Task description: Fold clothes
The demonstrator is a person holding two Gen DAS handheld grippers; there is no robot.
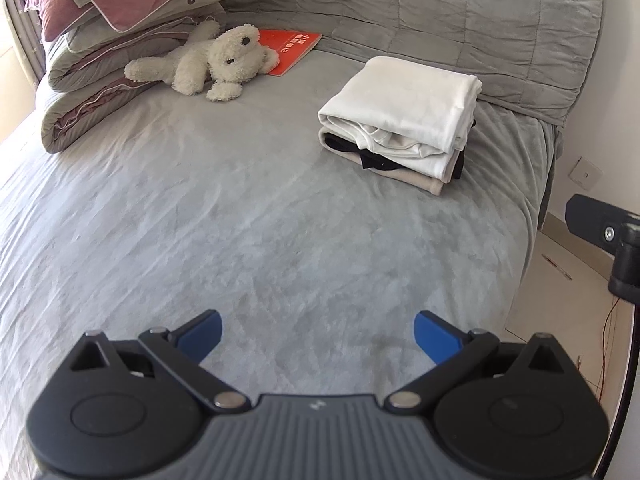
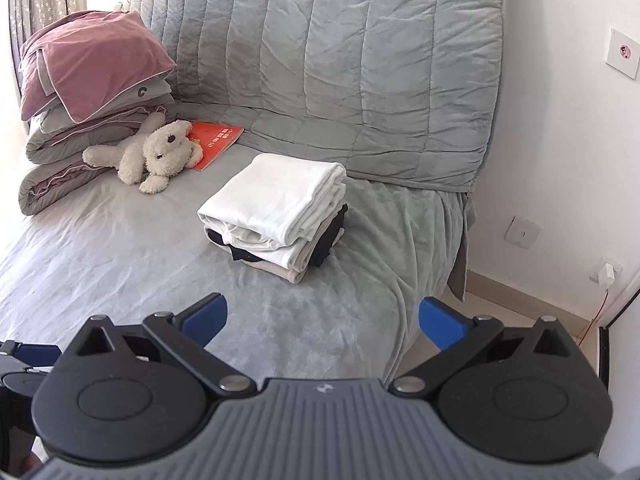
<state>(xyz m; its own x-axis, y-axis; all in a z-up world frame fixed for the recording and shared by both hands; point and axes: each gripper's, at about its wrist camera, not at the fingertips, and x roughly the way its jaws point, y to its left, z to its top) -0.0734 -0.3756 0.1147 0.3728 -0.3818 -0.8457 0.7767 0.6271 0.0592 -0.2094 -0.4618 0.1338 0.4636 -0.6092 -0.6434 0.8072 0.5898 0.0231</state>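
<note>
Soft, light folded clothes (image 1: pixel 404 120) at centre-right probably slump; grip the folded edge. Left gripper (image 1: pixel 318 336) and right gripper (image 2: pixel 323 320) gape empty.

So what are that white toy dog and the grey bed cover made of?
The toy dog looks like curly, fleecy plush: its surface is nubbly and matte. The bed cover seems a soft short-pile velvet or fleece, since it shows a faint sheen and brush marks. The exact fibre cannot be told.

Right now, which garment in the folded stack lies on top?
The white garment tops the folded stack; the black and beige pieces lie beneath it.
</note>
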